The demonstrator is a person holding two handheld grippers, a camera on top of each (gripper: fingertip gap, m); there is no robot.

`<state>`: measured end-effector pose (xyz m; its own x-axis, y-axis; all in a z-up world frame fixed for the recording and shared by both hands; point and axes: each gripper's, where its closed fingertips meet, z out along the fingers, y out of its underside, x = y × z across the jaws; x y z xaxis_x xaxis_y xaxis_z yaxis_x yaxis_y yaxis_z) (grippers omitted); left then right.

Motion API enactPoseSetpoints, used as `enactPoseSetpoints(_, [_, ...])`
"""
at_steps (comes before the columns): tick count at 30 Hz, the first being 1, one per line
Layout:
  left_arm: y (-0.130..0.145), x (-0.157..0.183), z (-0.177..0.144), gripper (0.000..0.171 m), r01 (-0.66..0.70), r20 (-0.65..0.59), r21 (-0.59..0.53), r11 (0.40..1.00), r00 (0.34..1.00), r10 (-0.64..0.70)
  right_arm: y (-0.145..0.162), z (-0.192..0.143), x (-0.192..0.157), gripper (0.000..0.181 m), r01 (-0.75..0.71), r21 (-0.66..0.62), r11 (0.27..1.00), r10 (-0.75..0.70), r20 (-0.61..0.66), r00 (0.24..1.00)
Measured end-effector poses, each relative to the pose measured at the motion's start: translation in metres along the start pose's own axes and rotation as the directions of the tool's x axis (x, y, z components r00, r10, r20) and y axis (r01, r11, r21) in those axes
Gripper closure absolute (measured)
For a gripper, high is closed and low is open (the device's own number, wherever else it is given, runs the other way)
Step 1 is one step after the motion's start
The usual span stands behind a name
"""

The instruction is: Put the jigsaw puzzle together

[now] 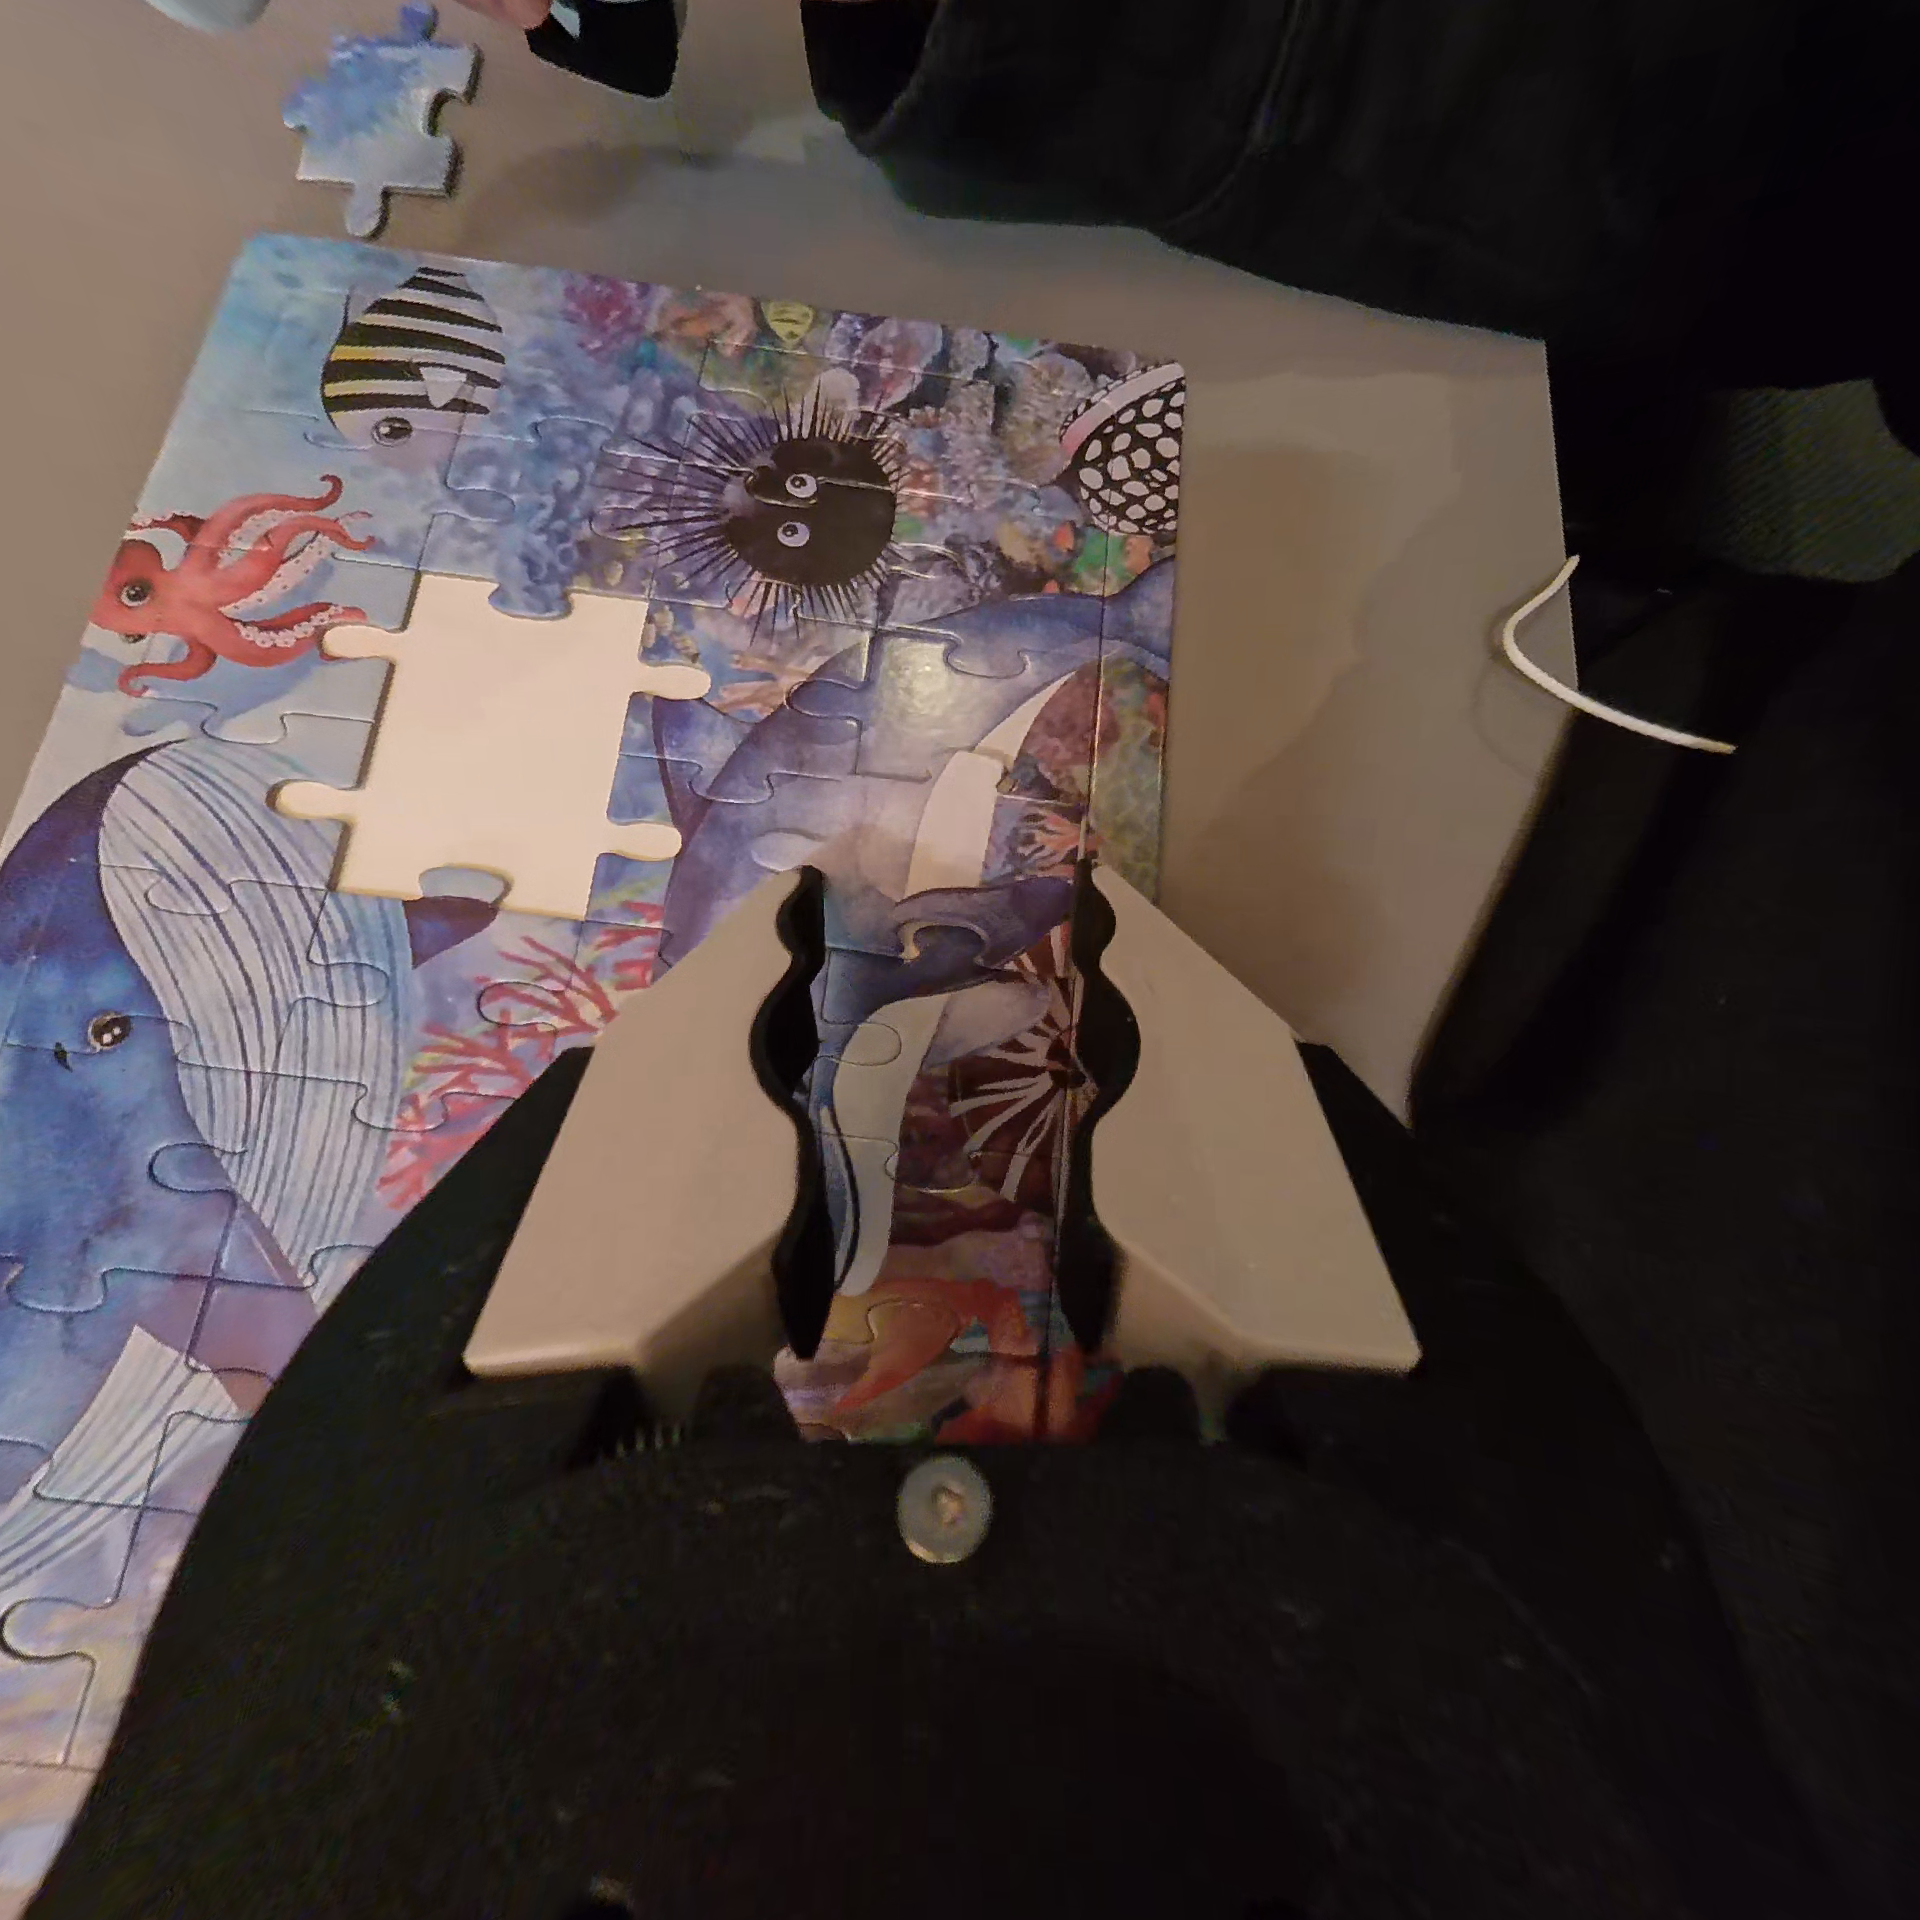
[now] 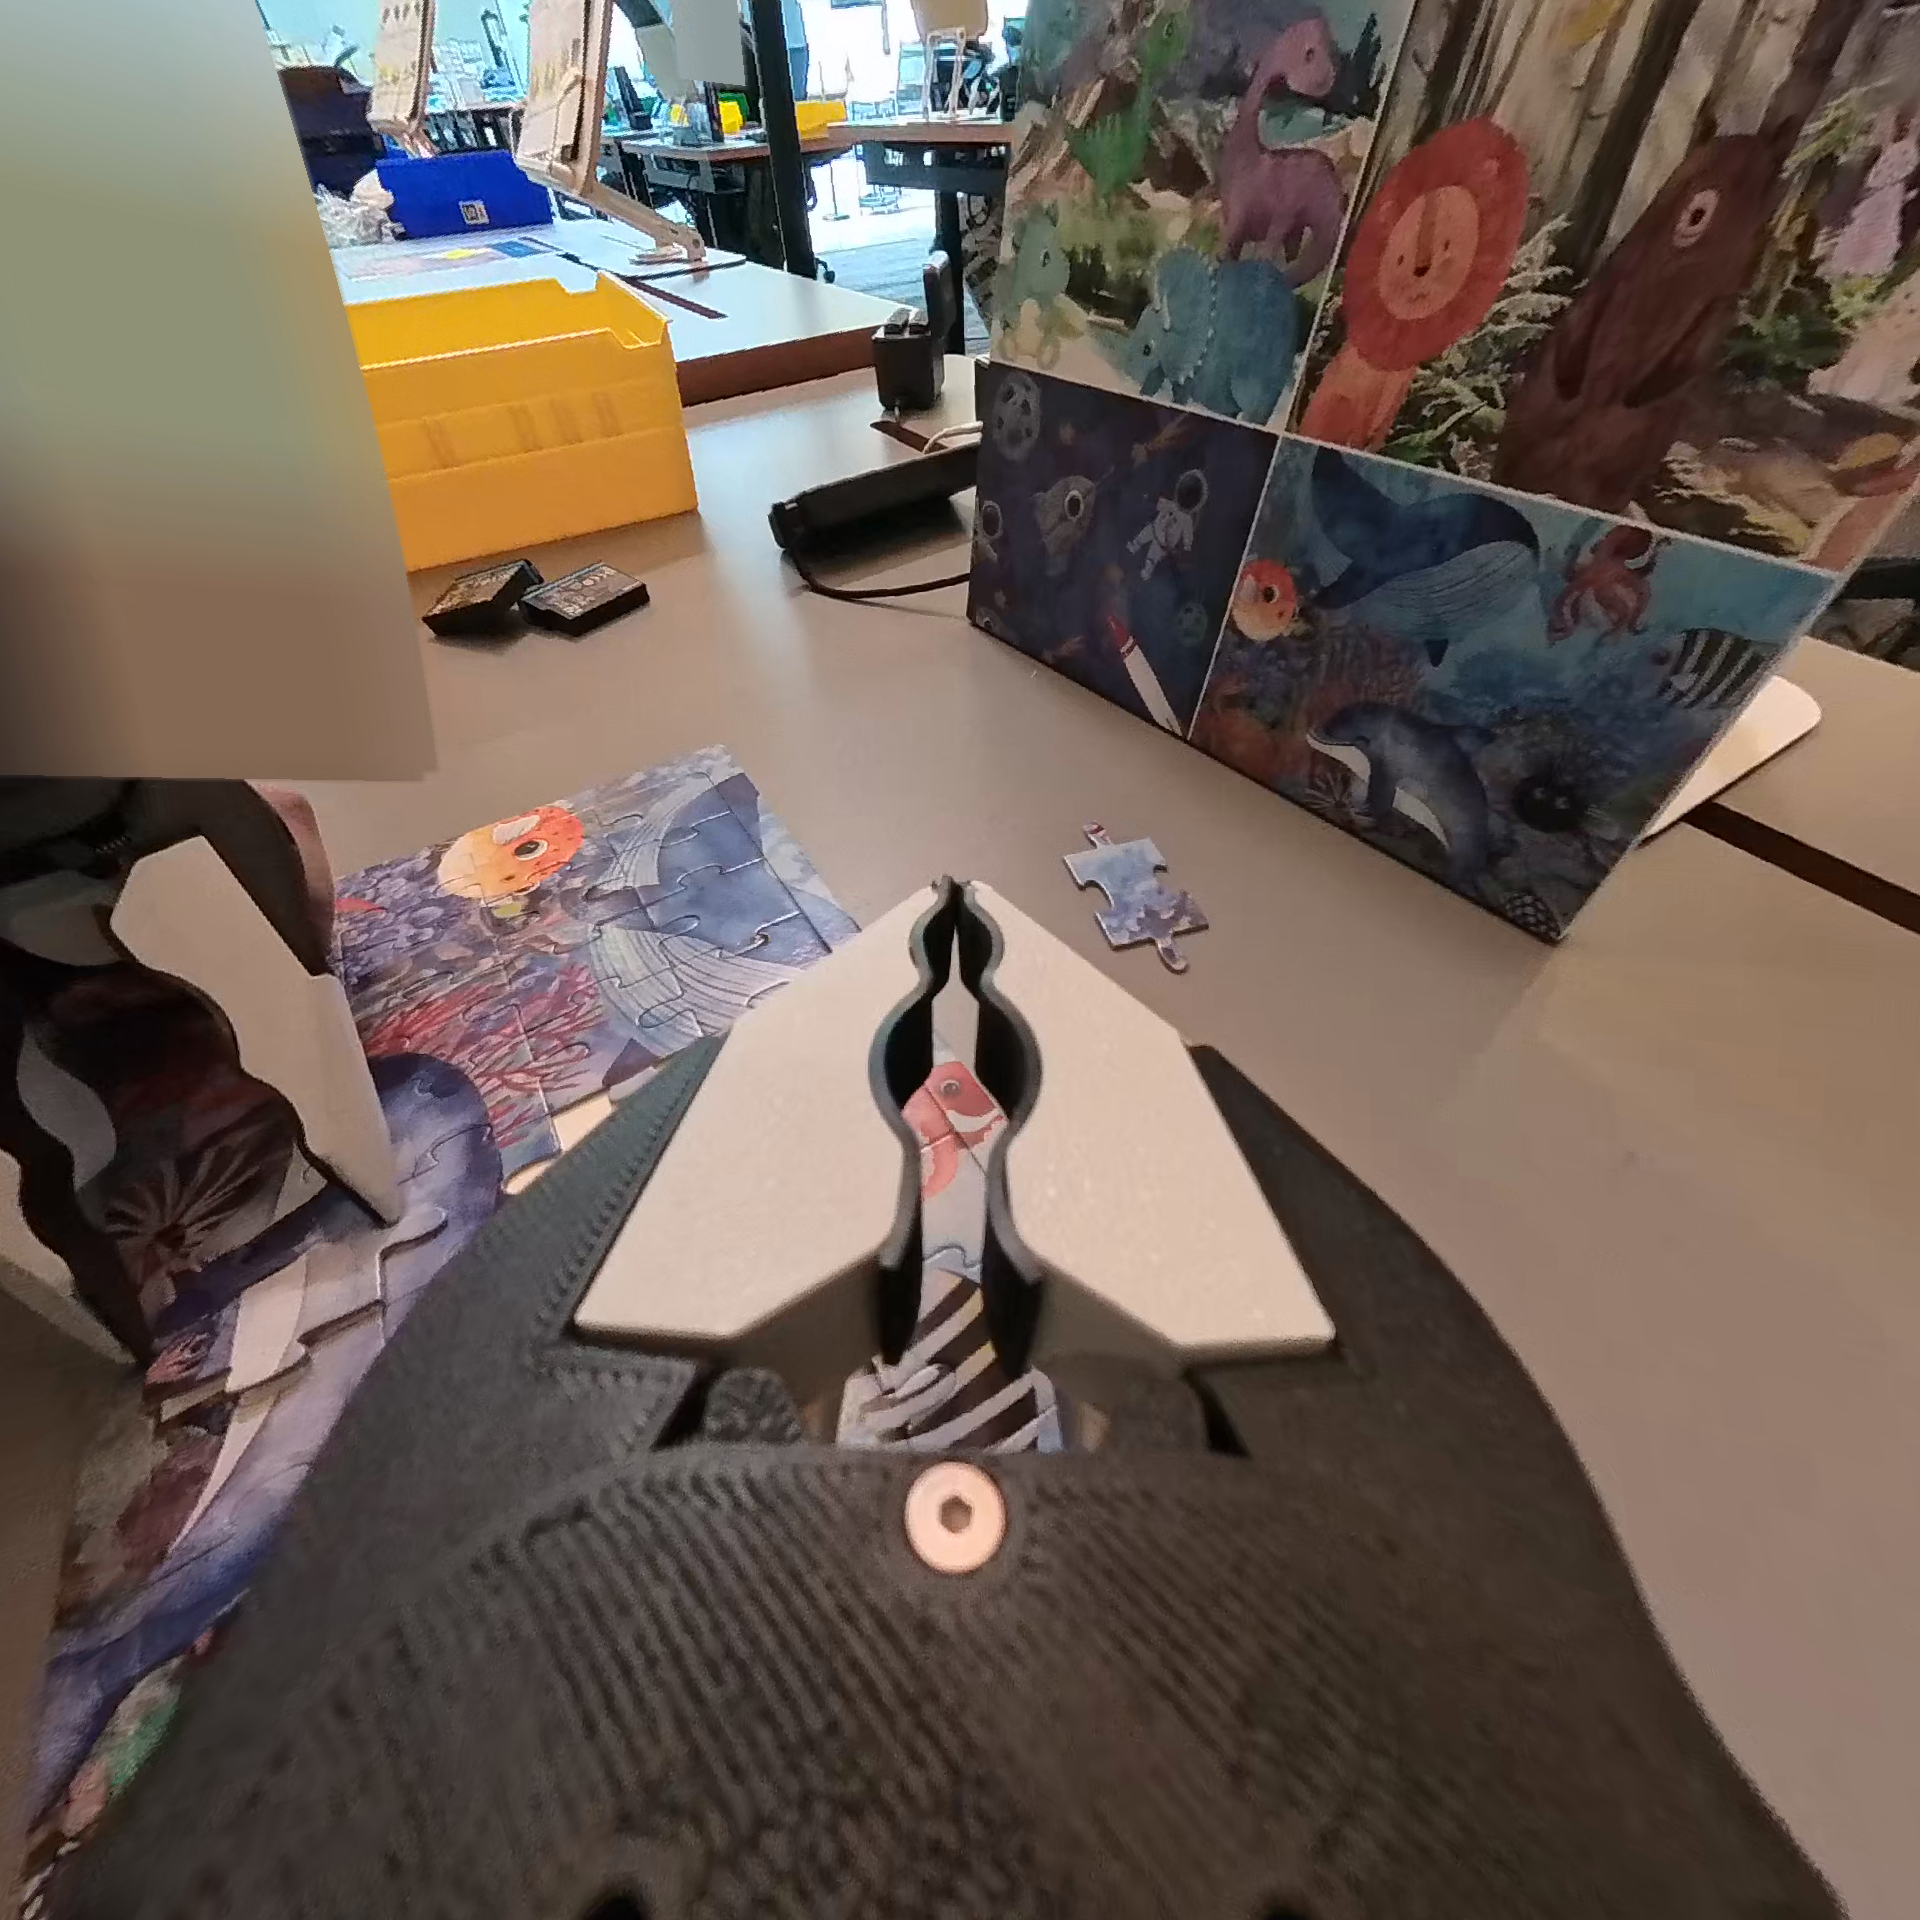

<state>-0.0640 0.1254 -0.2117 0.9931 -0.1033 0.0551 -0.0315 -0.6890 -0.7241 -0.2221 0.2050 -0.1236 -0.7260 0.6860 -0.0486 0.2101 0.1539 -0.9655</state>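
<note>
**Ocean puzzle almost done, one hole left in the middle**

So my left gripper (image 1: 951, 894) is hanging low over the near right part of the jigsaw puzzle (image 1: 582, 644), fingers spread wide with nothing between them, just the dolphin and coral artwork showing through the gap. The puzzle lies flat on the grey table (image 1: 1351, 499) and looks nearly complete, except for a pale gap (image 1: 499, 738) in the middle, sitting between the red octopus on the left and the spiky black urchin farther off to the right.

My right gripper (image 2: 958, 891) has its tips pinched together at the very front, and I've got nothing in them. It sits over the puzzle's octopus and striped-fish corner, which peeks through the wavy slot between the fingers.

The one loose piece (image 2: 1138, 894), blue and speckled, is lying flat on the table just beyond my right tips and a bit to the right, apart from the puzzle's edge. In the left wrist view it's at the far left (image 1: 384, 125).

Behind it stands the picture box (image 2: 1455, 468), and farther left a yellow bin (image 2: 520, 426) and two small black blocks (image 2: 535, 597).
</note>
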Motion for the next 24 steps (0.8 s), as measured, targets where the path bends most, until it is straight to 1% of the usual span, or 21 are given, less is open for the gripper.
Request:
enactPoseSetpoints(17, [0.0003, 0.0030, 0.0003, 0.126, -0.001, -0.003, -0.005, 1.000, 1.000, 0.001, 0.0037, 0.0025, -0.0013, 0.181, 0.012, -0.022, 1.000, -0.012, 0.001, 1.000])
enactPoseSetpoints(24, [-0.0001, 0.0009, 0.0008, 0.127, 0.006, 0.005, -0.005, 1.000, 1.000, -0.006, -0.0001, 0.0016, -0.0034, 0.181, 0.024, -0.009, 1.000, -0.024, 0.001, 1.000])
